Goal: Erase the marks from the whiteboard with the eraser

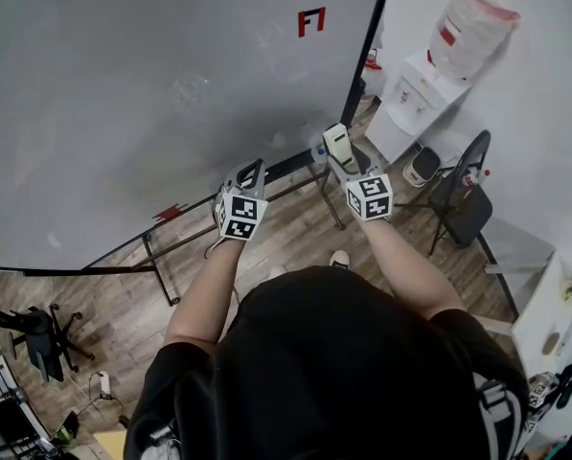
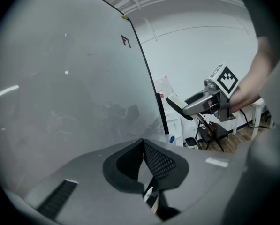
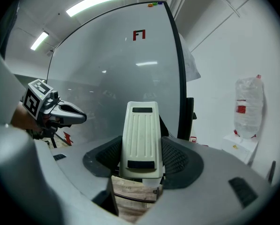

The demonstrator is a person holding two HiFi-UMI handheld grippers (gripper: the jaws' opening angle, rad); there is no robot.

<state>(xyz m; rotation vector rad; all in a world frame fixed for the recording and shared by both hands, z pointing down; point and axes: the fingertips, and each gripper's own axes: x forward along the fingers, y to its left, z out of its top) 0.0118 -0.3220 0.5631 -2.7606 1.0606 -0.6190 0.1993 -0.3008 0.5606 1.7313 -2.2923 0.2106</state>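
Two grippers hover side by side in front of the whiteboard (image 1: pixel 151 94). The right gripper (image 1: pixel 348 164) is clamped on the eraser (image 3: pixel 140 135), its dark mesh-textured pads pressed against the eraser's two long sides. The eraser is a cream plastic block, tapered and round-cornered, with shallow lengthwise ribs and two dark rectangular insets on its back. It stands upright between the jaws and points toward the board, but I cannot tell whether it touches the surface. The left gripper (image 1: pixel 251 175) has its jaws drawn together, the black pad tips meeting, with nothing between them.

Ahead of both grippers the whiteboard is a large, smooth, glossy grey-white sheet in a thin black frame, and ceiling lights reflect in it. A red mark (image 1: pixel 310 21) sits high on the board, above and ahead of the right gripper. A smaller red smudge (image 1: pixel 170 213) lies near the board's lower edge, just left of the left gripper.

Right of the right gripper stands a white water dispenser (image 1: pixel 415 99) with a clear plastic bottle (image 1: pixel 470 29) inverted on top; its fill level is not readable. A black folding chair (image 1: pixel 463 199) stands nearer, on the wood-plank floor (image 1: pixel 123 305)
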